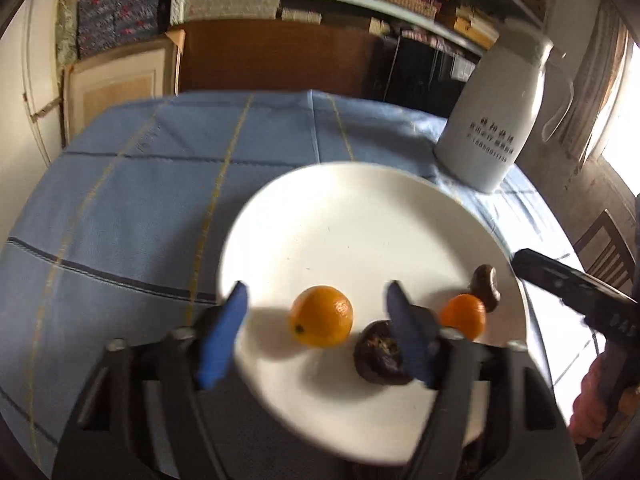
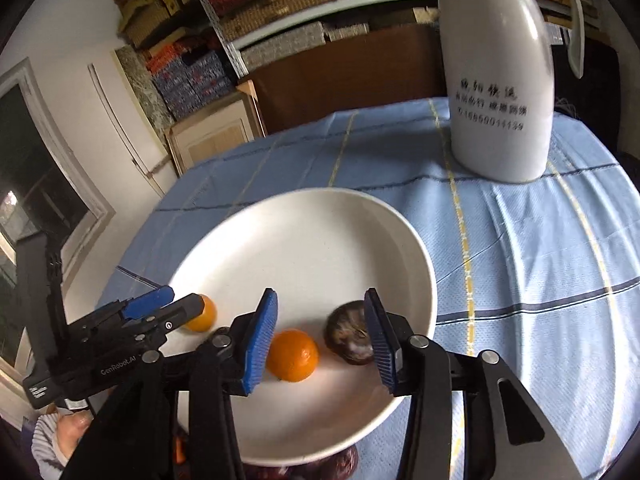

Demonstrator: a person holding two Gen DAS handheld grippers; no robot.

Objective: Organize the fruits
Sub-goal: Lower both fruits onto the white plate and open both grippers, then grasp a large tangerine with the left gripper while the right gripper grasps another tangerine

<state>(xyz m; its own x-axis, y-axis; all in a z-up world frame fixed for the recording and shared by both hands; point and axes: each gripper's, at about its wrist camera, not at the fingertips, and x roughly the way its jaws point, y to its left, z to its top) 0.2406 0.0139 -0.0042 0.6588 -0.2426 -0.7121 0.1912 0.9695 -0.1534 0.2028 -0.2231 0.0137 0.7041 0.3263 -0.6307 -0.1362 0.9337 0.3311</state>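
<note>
Both tongs, left (image 1: 316, 320) and right (image 2: 320, 336), gape empty over the plate (image 1: 360, 208); round oranges (image 1: 321, 316) could roll into the dark fruit (image 1: 380, 358) if nudged.

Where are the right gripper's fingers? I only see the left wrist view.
Observer: The right gripper is over the plate's near side, with its pads apart. An orange shows between them, not gripped.
Operator: Is anything written on my gripper?
Observer: Yes, the left gripper has "GenRobot.AI" on its side.
</note>
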